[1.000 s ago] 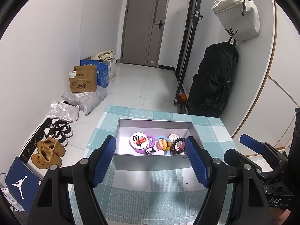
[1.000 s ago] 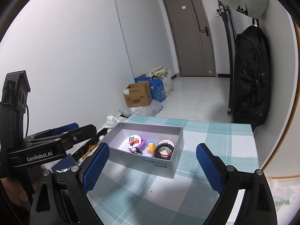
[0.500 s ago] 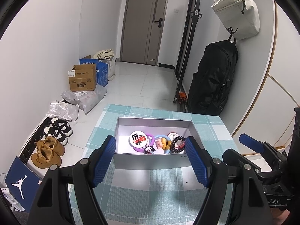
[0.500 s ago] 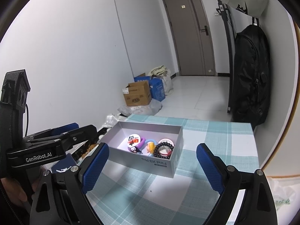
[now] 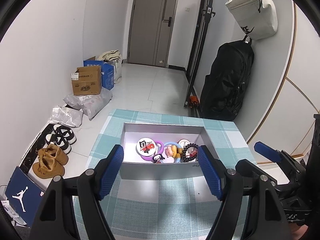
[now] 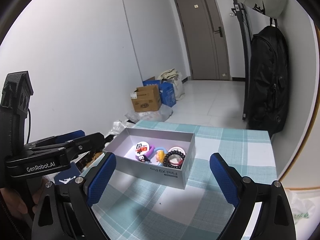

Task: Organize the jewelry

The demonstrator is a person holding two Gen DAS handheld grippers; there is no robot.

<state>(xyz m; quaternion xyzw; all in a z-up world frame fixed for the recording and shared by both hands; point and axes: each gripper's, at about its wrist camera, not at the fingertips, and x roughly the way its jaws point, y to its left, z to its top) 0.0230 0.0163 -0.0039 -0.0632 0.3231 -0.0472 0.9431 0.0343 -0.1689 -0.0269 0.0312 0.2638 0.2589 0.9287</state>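
A grey open box (image 5: 160, 172) (image 6: 172, 176) stands on the teal checked tablecloth (image 5: 160, 204) (image 6: 230, 146). Inside lie a round white badge (image 5: 146, 146) (image 6: 141, 147), a purple ring (image 5: 159, 144), a small black figure (image 5: 158, 158) (image 6: 143, 158), a blue ring with a yellow-haired figure (image 5: 172, 151) (image 6: 160, 156) and a dark bead bracelet (image 5: 190, 153) (image 6: 174, 158). My left gripper (image 5: 160, 170) is open and empty, just short of the box's near wall. My right gripper (image 6: 162, 177) is open and empty, back from the box; it also shows in the left wrist view (image 5: 280, 160).
The table's left edge drops to a floor with shoes (image 5: 54, 158), plastic bags (image 5: 88, 104) and cardboard boxes (image 5: 87, 83) (image 6: 147, 100). A black backpack (image 5: 226, 84) (image 6: 268, 80) hangs on the right wall. A door (image 5: 154, 22) is at the far end.
Both grippers have drifted slightly; the box sits a touch lower and nearer in both views. The jaws stay open and the items in the box have not moved.
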